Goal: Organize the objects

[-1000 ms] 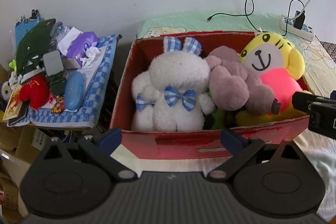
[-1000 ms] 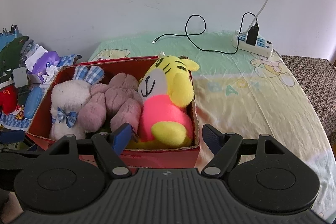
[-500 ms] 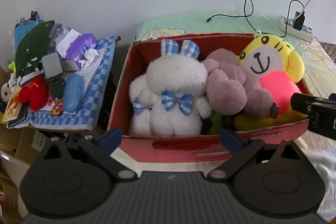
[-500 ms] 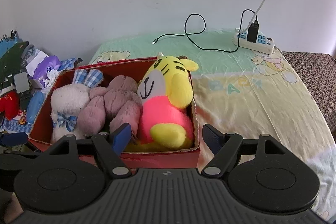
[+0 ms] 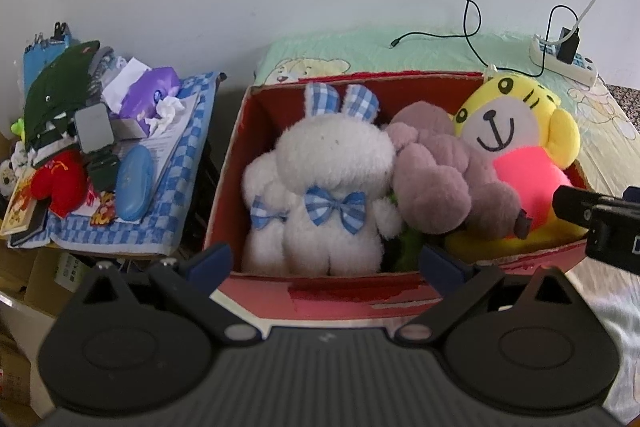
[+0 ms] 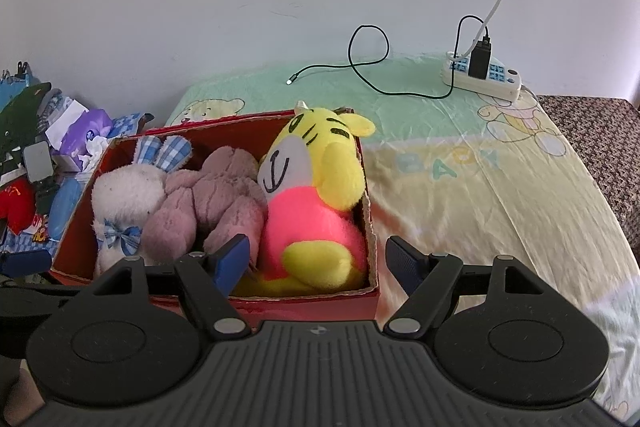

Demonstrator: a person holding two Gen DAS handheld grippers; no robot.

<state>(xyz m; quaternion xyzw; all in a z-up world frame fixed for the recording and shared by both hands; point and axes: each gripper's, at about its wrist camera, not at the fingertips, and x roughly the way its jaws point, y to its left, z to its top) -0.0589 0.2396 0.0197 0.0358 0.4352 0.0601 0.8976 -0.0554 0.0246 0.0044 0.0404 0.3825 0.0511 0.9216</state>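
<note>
A red cardboard box (image 5: pixel 360 297) (image 6: pixel 308 301) sits on the bed with three plush toys in it. On the left is a white rabbit (image 5: pixel 328 183) (image 6: pixel 124 195) with blue checked bows, in the middle a mauve plush (image 5: pixel 444 179) (image 6: pixel 216 199), on the right a yellow tiger (image 5: pixel 516 131) (image 6: pixel 316 195) with a pink body. My left gripper (image 5: pixel 326 261) is open and empty just in front of the box's near wall. My right gripper (image 6: pixel 318 259) is open and empty over the box's near right corner. A small green toy (image 5: pixel 408 247) peeks out low between rabbit and mauve plush.
A side stand (image 5: pixel 172 227) with a blue checked cloth left of the box holds a tissue pack (image 5: pixel 150 93), a blue case (image 5: pixel 134 183), a red plush (image 5: pixel 60 183) and other clutter. A power strip (image 6: pixel 484 77) and a black cable (image 6: pixel 368 67) lie at the bed's far side.
Both grippers have drawn back and risen slightly, so the box sits a little lower and farther in each view. Both stay open; the toys have not moved.
</note>
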